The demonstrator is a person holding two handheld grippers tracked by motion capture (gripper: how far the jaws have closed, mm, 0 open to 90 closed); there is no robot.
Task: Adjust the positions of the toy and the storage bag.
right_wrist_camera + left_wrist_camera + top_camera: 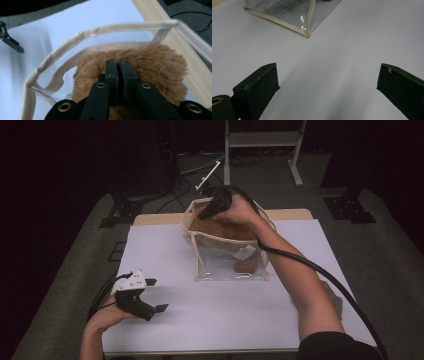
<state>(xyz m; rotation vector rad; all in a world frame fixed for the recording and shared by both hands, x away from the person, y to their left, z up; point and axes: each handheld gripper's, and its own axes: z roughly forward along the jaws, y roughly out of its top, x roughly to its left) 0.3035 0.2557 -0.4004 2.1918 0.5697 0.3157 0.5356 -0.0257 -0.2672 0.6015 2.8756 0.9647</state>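
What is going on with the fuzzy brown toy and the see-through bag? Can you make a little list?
toy: brown plush toy, sitting inside the bag
bag: clear bag with cream trim, upright on the white table
right gripper: right gripper, jaws shut against the toy's fur at the bag's open top
left gripper: left gripper, jaws open, holding nothing, apart from the bag

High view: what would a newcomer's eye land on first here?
The clear bag with cream trim, standing at the far middle of the white table, stuffed with a brown plush toy. The right hand-held gripper reaches into its top, jaws together against the fur. The left hand-held gripper sits open near the front-left edge.
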